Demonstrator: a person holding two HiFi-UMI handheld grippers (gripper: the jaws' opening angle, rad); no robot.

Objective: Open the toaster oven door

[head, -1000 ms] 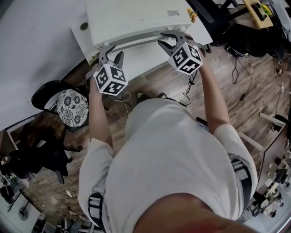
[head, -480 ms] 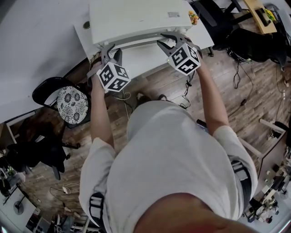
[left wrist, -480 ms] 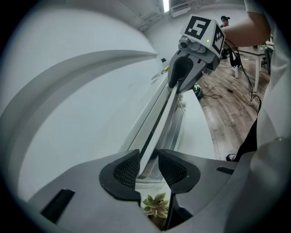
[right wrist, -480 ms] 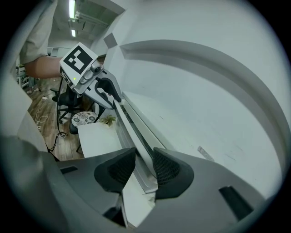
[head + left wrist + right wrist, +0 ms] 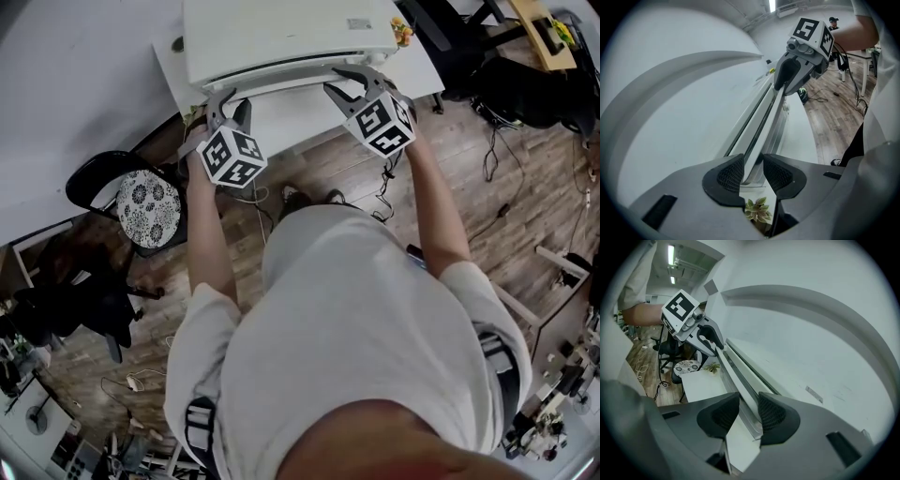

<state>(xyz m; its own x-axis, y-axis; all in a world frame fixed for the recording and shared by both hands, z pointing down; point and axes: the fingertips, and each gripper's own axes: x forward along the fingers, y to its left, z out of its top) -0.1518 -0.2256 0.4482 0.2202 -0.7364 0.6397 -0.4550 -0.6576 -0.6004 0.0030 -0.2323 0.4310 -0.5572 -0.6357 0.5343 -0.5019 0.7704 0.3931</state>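
A white toaster oven stands on a white table, and its long pale door handle runs along the front. My left gripper is at the handle's left end. In the left gripper view both pads of that gripper press on the bar. My right gripper is at the handle's right end. Its jaws are opening slightly, but the bar is still caught between the pads of this gripper. I cannot tell how far the door stands from the oven body.
A black chair with a patterned cushion stands left of the table. Cables lie on the wooden floor to the right. A small plant sits at the table's left end, and a small yellow object is beside the oven's right side.
Both grippers stay on the handle's ends. The left gripper has crept slightly up toward the oven, and the head view has shifted a little.
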